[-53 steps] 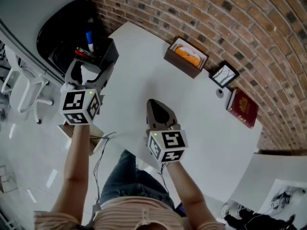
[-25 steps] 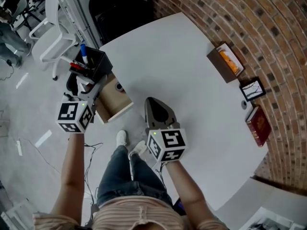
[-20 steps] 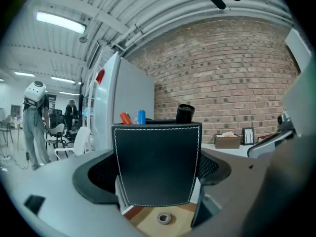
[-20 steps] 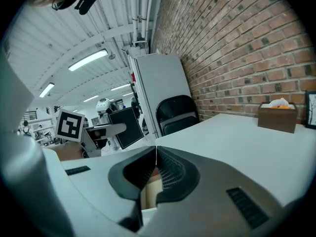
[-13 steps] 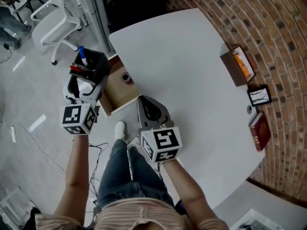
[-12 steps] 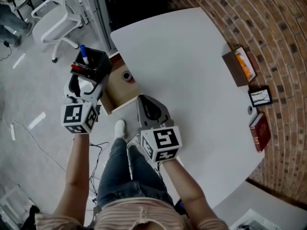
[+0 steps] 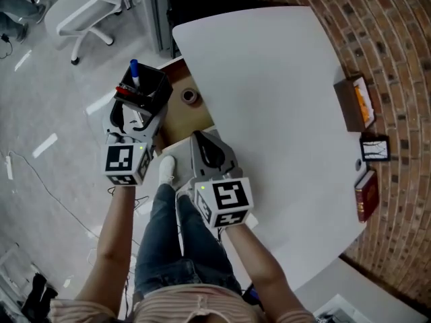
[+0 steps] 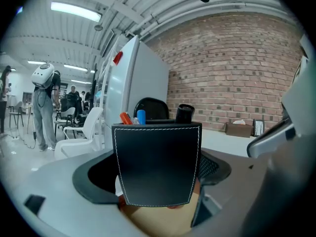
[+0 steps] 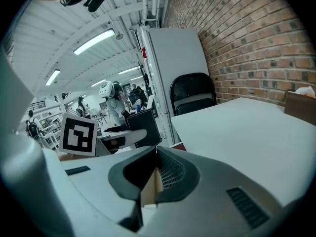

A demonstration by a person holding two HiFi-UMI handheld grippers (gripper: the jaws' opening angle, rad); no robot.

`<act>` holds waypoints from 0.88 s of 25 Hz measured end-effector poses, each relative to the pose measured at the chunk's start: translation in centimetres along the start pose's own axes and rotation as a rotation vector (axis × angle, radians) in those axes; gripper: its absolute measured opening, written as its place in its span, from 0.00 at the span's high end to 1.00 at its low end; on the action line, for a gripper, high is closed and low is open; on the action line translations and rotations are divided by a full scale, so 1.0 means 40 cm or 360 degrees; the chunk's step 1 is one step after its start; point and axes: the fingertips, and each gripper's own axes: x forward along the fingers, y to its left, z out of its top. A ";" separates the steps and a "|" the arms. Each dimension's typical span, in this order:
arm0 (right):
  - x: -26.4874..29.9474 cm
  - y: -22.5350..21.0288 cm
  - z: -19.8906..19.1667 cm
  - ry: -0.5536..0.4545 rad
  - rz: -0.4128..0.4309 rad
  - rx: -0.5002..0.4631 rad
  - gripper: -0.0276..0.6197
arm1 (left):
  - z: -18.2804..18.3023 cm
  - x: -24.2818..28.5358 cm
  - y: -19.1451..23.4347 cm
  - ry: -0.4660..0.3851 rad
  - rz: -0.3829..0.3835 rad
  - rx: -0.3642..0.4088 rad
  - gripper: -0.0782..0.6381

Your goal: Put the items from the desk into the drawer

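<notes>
You hold two grippers. Your left gripper [image 7: 140, 108] has its fingers clamped on the one black leather pen holder with white stitching [image 7: 145, 90]. Your right gripper [image 7: 205, 144] has its fingers pressed together with nothing between them. It hovers at the near edge of the white table [image 7: 283, 79].

The one open wooden drawer [image 7: 176, 118] juts from the table's edge at 11 o'clock of your right gripper. A single small round ring-like item [image 7: 190, 97] lies in it. The pen holder sits at the drawer's 9 o'clock edge. From the head view you cannot tell whether it touches the wood.

Three things stand along the table's 3 o'clock side, well apart from both grippers. They are one brown box with an orange inside [image 7: 357, 103], one small black picture frame [image 7: 374, 148] and one dark red book [image 7: 366, 195].

The left gripper view shows what the head view does not. There, three tops rise from the pen holder [image 8: 157, 157]: one orange-red, one blue [image 8: 141, 117] and one black [image 8: 184, 113]. Tan wood lies directly beneath the left gripper [image 8: 156, 177].

The right gripper view shows the right gripper [image 9: 154, 162] with its closed fingers meeting in a thin seam. At 10 o'clock beyond them it shows the pen holder [image 9: 143, 127]. A black folding chair [image 9: 193, 98] stands behind the table there.
</notes>
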 end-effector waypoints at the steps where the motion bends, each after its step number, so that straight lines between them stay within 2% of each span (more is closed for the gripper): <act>1: 0.015 0.004 -0.011 0.0016 -0.0001 0.0004 0.93 | -0.017 0.010 0.008 0.0009 0.0004 -0.0003 0.27; 10: 0.144 0.028 -0.107 0.0124 0.0006 0.0003 0.93 | -0.171 0.087 0.059 0.0090 0.0004 -0.0021 0.27; 22: 0.235 -0.017 -0.201 0.0250 -0.0043 0.0049 0.93 | -0.301 0.215 0.056 0.0161 -0.0023 -0.0029 0.27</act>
